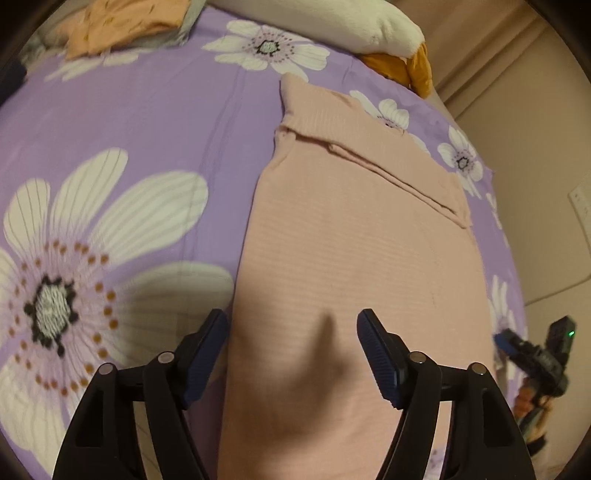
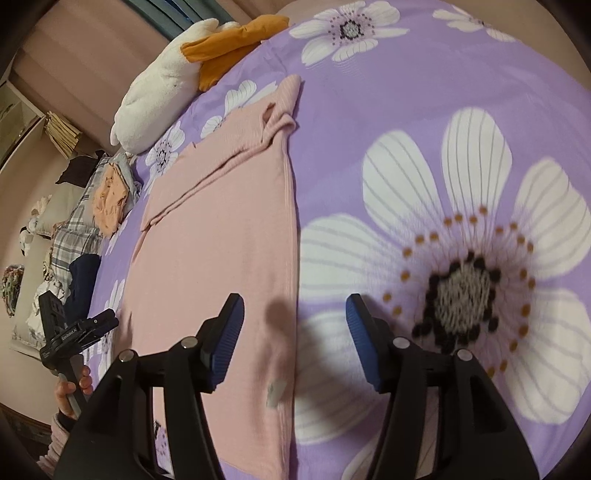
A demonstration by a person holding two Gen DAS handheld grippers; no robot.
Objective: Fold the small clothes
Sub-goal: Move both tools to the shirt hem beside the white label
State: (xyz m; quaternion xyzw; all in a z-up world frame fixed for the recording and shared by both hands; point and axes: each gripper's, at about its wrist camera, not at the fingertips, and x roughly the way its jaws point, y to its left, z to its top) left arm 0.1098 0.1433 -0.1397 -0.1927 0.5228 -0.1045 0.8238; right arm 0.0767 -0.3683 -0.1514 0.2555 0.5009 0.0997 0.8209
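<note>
One pink ribbed garment (image 1: pixel 351 240) lies flat on the bed's purple flowered sheet (image 1: pixel 147 122), already folded lengthwise into a long panel with a sleeve laid across its far end; by the look of it, the crosswise folds remain. Two grippers hover over its near end, both with jaws apart and nothing between the pads: the left gripper (image 1: pixel 291 354) above the cloth, the right gripper (image 2: pixel 295 339) straddling its long edge. Beyond, one orange garment (image 1: pixel 125 26) tops a pile, beside one white plush toy (image 2: pixel 159 85).
</note>
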